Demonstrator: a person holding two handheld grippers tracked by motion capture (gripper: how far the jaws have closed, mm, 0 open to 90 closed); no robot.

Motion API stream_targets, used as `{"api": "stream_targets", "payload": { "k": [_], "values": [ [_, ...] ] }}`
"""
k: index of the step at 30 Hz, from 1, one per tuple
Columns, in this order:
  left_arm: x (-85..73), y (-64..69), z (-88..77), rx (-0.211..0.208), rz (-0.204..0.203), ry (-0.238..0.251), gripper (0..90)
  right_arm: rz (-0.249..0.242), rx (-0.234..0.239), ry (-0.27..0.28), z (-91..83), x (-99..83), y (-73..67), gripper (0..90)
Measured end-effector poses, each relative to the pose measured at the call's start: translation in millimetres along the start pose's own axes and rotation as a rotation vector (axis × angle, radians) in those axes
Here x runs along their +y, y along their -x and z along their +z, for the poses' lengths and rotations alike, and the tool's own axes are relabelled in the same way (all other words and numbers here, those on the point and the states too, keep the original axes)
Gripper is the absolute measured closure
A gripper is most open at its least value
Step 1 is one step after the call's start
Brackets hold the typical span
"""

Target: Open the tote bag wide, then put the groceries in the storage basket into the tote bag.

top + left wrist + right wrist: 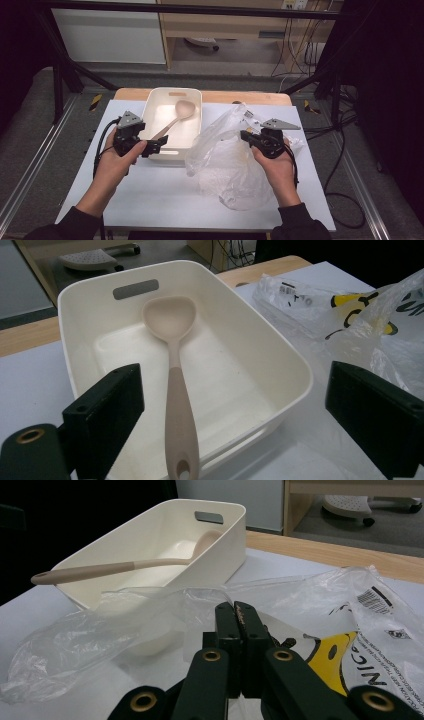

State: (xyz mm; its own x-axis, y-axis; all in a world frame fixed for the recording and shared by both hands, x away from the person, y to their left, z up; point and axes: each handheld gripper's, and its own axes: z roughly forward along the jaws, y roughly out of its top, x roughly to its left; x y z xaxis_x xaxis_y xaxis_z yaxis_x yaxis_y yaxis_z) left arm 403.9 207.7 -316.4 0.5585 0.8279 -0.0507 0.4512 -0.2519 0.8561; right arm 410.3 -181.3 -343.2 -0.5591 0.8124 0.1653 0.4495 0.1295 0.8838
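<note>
While the right tool (248, 136) pinches the clear plastic bag (225, 160) just right of the white tub (192, 107), the left tool (152, 146) sits at the tub's near rim.

In the left gripper view, its jaws gape wide and empty around the spoon (177, 405); close low on the handle.

In the right gripper view, the right tool's (239, 612) jaws are clamped on film. One tub, one spoon, one bag, two tools.
</note>
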Motion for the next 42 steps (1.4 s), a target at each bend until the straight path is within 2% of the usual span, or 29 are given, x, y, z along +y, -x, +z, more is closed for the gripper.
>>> {"api": "stream_targets", "payload": {
  "k": [9,16,21,27,31,35,42],
  "values": [
    [8.3,-10.8,6.5,0.008,-0.039,-0.011,8.5,-0.004,0.007,-0.012,2.1,-1.2,-1.5,90.0],
    [16.7,-19.6,12.4,0.040,-0.037,-0.035,9.2,0.002,0.016,-0.017,3.1,-2.3,-1.6,90.0],
    [19.2,-24.5,22.4,0.066,-0.044,-0.052,9.3,0.001,0.022,-0.015,2.9,-2.0,-3.3,90.0],
    [18.7,-37.5,38.2,0.087,-0.087,-0.096,9.2,-0.005,0.030,-0.023,4.3,-2.0,-7.0,90.0],
    [17.2,-44.5,45.1,0.086,-0.129,-0.120,9.2,-0.005,0.030,-0.027,5.8,-2.7,-6.7,90.0],
    [15.1,-44.7,50.7,0.070,-0.128,-0.153,11.5,0.000,0.029,-0.032,5.8,-3.6,-4.8,90.0],
    [10.3,-33.7,63.9,0.031,-0.085,-0.240,27.3,0.000,0.030,-0.039,6.7,-4.5,-5.1,90.0]
  ]
}}
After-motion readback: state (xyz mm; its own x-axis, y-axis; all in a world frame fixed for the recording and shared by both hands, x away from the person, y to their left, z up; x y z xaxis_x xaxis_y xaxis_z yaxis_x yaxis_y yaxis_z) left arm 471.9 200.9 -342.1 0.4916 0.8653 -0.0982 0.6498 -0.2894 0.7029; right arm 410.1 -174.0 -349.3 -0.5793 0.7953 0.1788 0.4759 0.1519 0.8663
